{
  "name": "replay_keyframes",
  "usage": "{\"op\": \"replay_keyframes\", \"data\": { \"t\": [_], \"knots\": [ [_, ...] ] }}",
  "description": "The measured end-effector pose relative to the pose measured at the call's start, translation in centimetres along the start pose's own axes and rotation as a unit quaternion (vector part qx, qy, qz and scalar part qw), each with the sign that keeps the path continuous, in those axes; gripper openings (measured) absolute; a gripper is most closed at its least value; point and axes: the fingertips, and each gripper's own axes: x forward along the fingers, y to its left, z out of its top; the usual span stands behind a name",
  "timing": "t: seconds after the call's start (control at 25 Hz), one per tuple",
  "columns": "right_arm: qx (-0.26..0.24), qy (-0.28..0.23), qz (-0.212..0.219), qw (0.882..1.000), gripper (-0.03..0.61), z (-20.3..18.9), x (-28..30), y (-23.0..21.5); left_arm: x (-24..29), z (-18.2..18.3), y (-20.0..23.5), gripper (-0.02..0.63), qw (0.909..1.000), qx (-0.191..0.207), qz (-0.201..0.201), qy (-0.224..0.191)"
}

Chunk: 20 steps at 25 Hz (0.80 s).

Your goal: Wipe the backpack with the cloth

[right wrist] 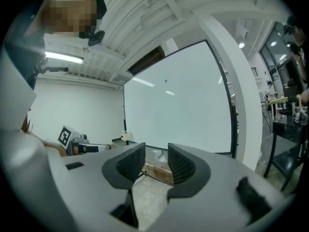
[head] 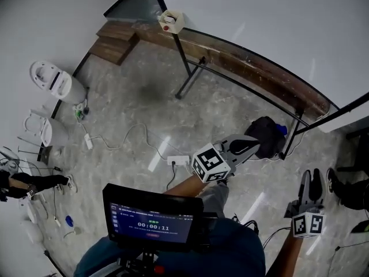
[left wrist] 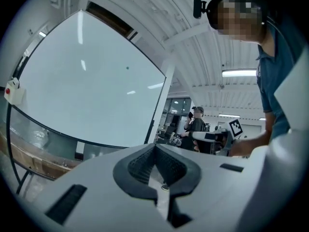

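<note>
My left gripper (left wrist: 155, 150) has its jaws shut together, with nothing in them. My right gripper (right wrist: 157, 153) has its jaws apart, and only floor and table show in the gap. Both grippers are up in the air. The soft black backpack (head: 265, 136) sits low down on the grey stone floor (head: 132, 114), just beside a black leg of the long brown wooden table (head: 253, 68). A small blue thing (head: 281, 130) touches the backpack. I cannot tell if it is the cloth.

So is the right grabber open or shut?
Open. In the right gripper view, the right gripper has its jaws standing apart, with nothing held between them.
</note>
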Motion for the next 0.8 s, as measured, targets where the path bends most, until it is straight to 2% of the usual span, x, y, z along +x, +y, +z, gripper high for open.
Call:
{"op": "replay_keyframes", "data": {
  "t": [0.2,0.48,0.64,0.8],
  "knots": [
    [-0.015,-0.051,0.007,0.999,0.143,2.1,-9.2,4.5,-5.2,0.4,-8.7,0.002,0.9992,0.032,0.003,-0.024],
    [-0.011,-0.074,0.022,0.997,0.143,3.0,-21.1,10.7,-13.0,0.4,-18.5,0.002,0.9970,0.044,0.036,-0.053],
    [-0.009,-0.071,0.035,0.997,0.143,3.7,-25.2,14.3,-16.5,1.8,-22.3,0.002,0.9955,0.071,0.040,-0.049],
    [-0.003,-0.071,0.040,0.997,0.143,4.3,-27.5,17.5,-19.7,3.6,-24.2,0.002,0.9934,0.094,0.042,-0.051]
  ]
}}
